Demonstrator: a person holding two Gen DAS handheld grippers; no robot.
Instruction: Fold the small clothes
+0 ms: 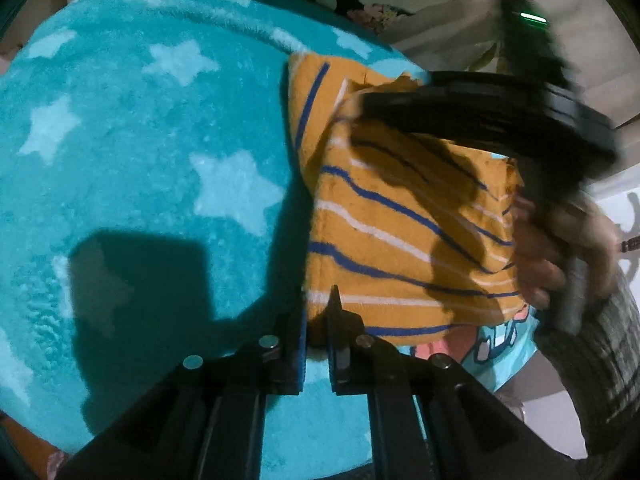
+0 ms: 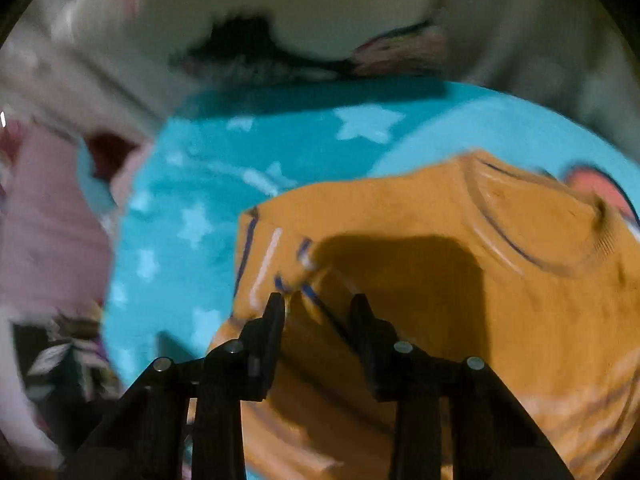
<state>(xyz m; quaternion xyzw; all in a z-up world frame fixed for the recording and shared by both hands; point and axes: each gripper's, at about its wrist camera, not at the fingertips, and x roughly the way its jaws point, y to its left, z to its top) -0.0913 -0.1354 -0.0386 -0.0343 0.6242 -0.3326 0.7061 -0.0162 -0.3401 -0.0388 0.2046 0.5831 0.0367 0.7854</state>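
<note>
orange striped shirt (image 1: 400,224) laid on teal star-patterned blanket (image 1: 140,140), toward the right side of it in the left wrist view. partly folded: one flap lifted and doubled over the body, stripes on the raised layer running at an angle to those beneath. a second garment with a light-blue cartoon print (image 1: 496,340) showing from under the shirt's near edge, evidently below it.

left tool (image 1: 318,320) at the shirt's lower left corner, jaws nearly together with the hem edge between them; judged gripping the corner, probably to anchor that side while the other end is turned over. contact partly hidden by the tool's own fingers, so grip not certain.

right tool (image 2: 318,300) low over the shirt, jaws standing clearly apart, a striped ridge of fabric lying between the fingertips but not pinched. placed so, judged either just letting go of the fold or lining up for a fresh grasp; cannot tell which. same tool blurred in the left wrist view above the shirt's far end, gripped by the person's right hand (image 1: 560,248).

right wrist view heavily blurred; neckline of the shirt (image 2: 532,240) visible at right. pink fabric (image 2: 48,220) at left edge, unidentified.

fold judged mid-way: no compact shape yet.

risk: loose flap slipping back if released unpressed.
</note>
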